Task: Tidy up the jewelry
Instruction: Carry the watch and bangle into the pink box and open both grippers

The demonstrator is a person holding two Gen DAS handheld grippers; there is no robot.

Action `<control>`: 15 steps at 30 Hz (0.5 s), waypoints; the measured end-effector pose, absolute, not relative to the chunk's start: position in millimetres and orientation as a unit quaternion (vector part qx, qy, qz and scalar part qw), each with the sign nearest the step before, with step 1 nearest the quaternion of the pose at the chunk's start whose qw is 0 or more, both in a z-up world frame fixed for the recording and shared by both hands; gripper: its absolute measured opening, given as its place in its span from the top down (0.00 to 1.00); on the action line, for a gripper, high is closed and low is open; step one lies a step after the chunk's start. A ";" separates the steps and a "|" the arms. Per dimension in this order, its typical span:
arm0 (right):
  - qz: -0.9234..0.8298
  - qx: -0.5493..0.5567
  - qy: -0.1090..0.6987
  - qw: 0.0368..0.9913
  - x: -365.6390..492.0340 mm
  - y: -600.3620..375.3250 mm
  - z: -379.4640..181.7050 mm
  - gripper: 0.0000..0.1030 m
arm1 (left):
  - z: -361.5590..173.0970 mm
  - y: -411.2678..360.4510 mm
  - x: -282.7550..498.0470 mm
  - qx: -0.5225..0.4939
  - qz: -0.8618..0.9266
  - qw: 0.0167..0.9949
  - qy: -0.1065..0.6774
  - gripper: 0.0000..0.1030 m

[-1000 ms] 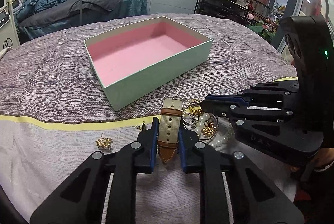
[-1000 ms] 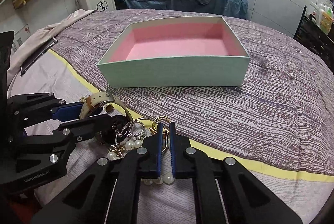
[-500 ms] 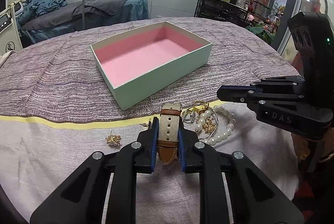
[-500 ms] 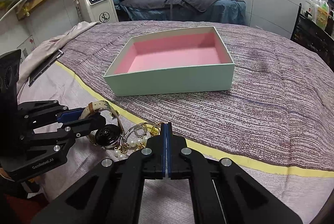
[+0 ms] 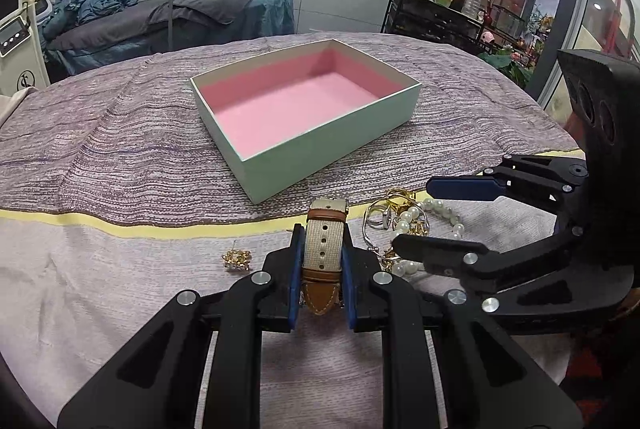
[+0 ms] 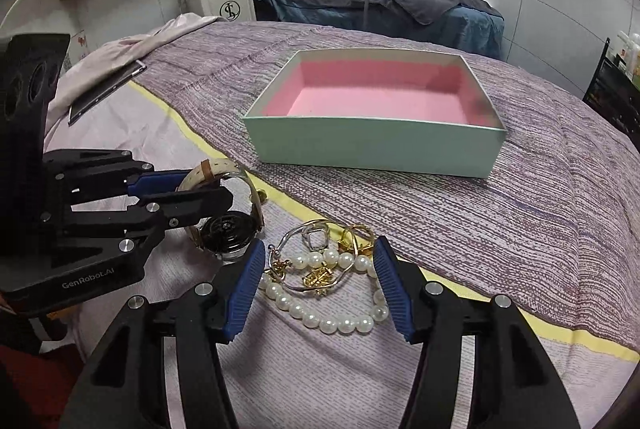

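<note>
My left gripper is shut on a wristwatch by its beige and brown strap; the right wrist view shows the watch with its dark dial hanging under the left gripper. My right gripper has its jaws opening, spread wide over a pile of jewelry: a pearl bracelet, a silver bangle and gold pieces. Its pads touch none of them. The same pile lies under the right gripper in the left wrist view. A mint box with pink lining stands beyond, with nothing inside.
A small gold earring lies alone on the cloth, left of the left gripper. The bedspread has a yellow stripe across it. A dark tablet lies at the far left edge. A shelf of bottles stands behind the bed.
The right gripper's jaws went from shut to wide apart and it now hangs over the pearl pile. The left gripper keeps its hold on the watch strap.
</note>
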State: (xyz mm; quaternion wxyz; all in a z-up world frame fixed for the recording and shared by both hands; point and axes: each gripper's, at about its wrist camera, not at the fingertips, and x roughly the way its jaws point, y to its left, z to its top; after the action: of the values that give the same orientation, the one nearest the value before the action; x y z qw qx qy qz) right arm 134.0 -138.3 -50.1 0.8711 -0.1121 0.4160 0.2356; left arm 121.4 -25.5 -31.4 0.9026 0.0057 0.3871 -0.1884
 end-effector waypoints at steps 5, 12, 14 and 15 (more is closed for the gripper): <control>0.208 -0.155 0.428 0.866 137.9 -122.4 -63.5 0.45 | -32.6 -23.1 119.4 0.002 -0.189 0.902 0.389 0.83; 0.188 -0.195 0.421 0.865 133.9 -110.8 -68.7 0.45 | -34.1 -21.4 117.7 -0.003 -0.189 0.901 0.390 0.83; 0.187 -0.196 0.418 0.867 133.6 -110.9 -68.8 0.48 | -34.0 -22.1 117.0 -0.003 -0.189 0.901 0.390 0.83; 0.188 -0.192 0.418 0.868 133.7 -112.5 -68.3 0.48 | -33.8 -22.0 117.1 -0.003 -0.189 0.901 0.390 0.83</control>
State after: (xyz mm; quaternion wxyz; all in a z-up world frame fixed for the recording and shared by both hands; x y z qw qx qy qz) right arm 133.7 -112.5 -68.3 0.8676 -0.1920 0.4184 0.1879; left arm 117.1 -22.0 -33.8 0.9013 -0.0030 0.3898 -0.1892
